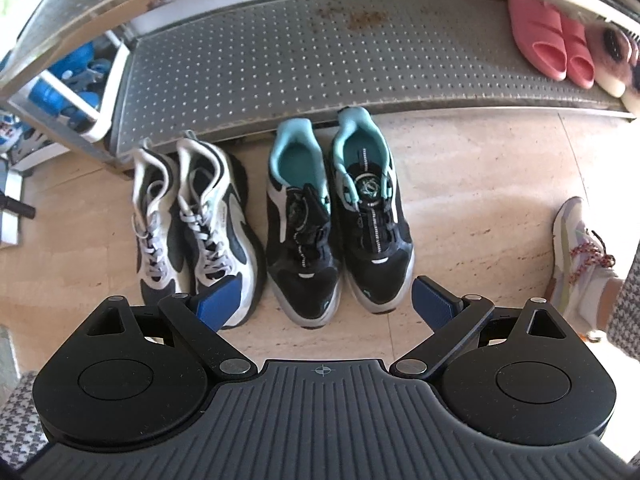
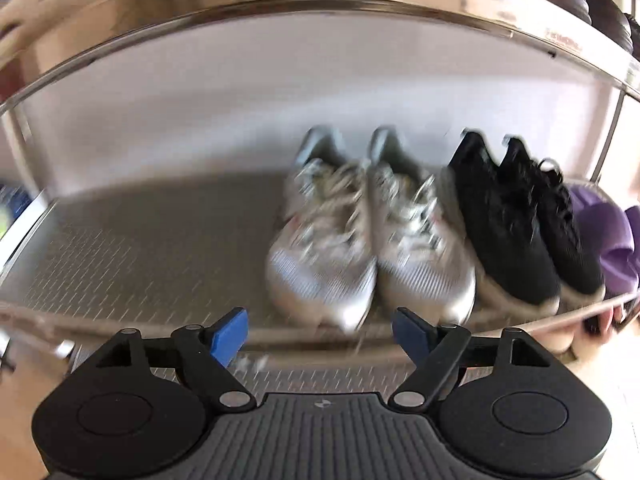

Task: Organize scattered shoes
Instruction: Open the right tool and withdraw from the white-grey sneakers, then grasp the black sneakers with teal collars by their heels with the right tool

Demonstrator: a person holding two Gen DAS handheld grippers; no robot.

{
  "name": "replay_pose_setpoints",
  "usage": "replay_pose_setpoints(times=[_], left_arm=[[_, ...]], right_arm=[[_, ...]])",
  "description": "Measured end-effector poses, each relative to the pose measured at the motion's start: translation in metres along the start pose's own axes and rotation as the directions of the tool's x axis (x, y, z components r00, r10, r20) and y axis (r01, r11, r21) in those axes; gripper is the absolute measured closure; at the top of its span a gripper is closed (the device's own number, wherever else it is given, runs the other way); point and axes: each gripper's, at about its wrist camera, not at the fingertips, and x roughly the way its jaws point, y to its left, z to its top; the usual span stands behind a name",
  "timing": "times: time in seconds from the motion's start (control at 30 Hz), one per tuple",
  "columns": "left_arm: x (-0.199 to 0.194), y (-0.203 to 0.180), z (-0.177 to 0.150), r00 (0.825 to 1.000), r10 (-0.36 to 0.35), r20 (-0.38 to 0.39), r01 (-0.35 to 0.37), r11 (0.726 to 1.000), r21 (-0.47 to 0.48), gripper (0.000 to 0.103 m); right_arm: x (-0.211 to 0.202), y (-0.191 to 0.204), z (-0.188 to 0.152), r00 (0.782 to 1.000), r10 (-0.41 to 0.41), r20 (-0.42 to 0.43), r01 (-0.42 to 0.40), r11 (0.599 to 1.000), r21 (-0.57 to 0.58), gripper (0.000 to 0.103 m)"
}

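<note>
In the left wrist view, the left claw (image 1: 316,300) hangs over the floor with its blue pads wide apart and nothing between them. Below it two pairs stand in front of the rack: the white pair (image 1: 192,224) at the left pad and the black-teal pair (image 1: 340,216) between the pads, heels toward the low shelf (image 1: 320,52). They stand side by side, probably lined up for lifting onto this shelf, which is bare except for pink slides (image 1: 552,40) at its right end. A person's shoe (image 1: 580,256) shows at the right edge.

In the right wrist view, blurred, the right claw (image 2: 320,334) is open and empty in front of a higher shelf (image 2: 140,252). The silver pair (image 2: 368,236) stands there just beyond the pads, the black pair (image 2: 520,224) beside it, something purple (image 2: 608,240) further right. The left half of this shelf is free.
</note>
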Motion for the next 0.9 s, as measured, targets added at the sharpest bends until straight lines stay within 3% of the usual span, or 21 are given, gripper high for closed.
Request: replay_pose_setpoints(times=[0.17, 0.57, 0.6, 0.7, 0.77, 0.9], left_arm=[[0.001, 0.015, -0.007, 1.0, 0.028, -0.005, -0.028, 0.999, -0.028, 0.007], [0.003, 0.047, 0.0, 0.999, 0.049, -0.005, -0.05, 0.985, -0.163, 0.007], [0.002, 0.052, 0.0, 0.998, 0.055, -0.005, -0.055, 0.98, -0.189, 0.007], [-0.001, 0.067, -0.001, 0.998, 0.055, -0.006, -0.055, 0.962, -0.269, 0.007], [-0.002, 0.075, -0.003, 0.999, 0.05, -0.006, -0.05, 0.95, -0.309, 0.007], [-0.005, 0.084, -0.006, 0.999, 0.043, -0.005, -0.042, 0.943, -0.33, 0.007]], right_arm=[[-0.008, 0.014, -0.017, 0.998, 0.054, -0.042, -0.052, 0.998, 0.038, 0.02], [0.047, 0.055, -0.025, 0.979, 0.111, -0.168, -0.122, 0.991, -0.058, 0.019], [0.051, 0.059, -0.028, 0.97, 0.138, -0.198, -0.152, 0.987, -0.058, 0.019], [0.065, 0.071, -0.041, 0.913, 0.256, -0.317, -0.28, 0.96, -0.031, 0.027], [0.084, 0.083, -0.061, 0.852, 0.317, -0.416, -0.34, 0.94, 0.02, 0.036], [0.121, 0.105, -0.086, 0.806, 0.293, -0.515, -0.34, 0.941, 0.004, 0.048]])
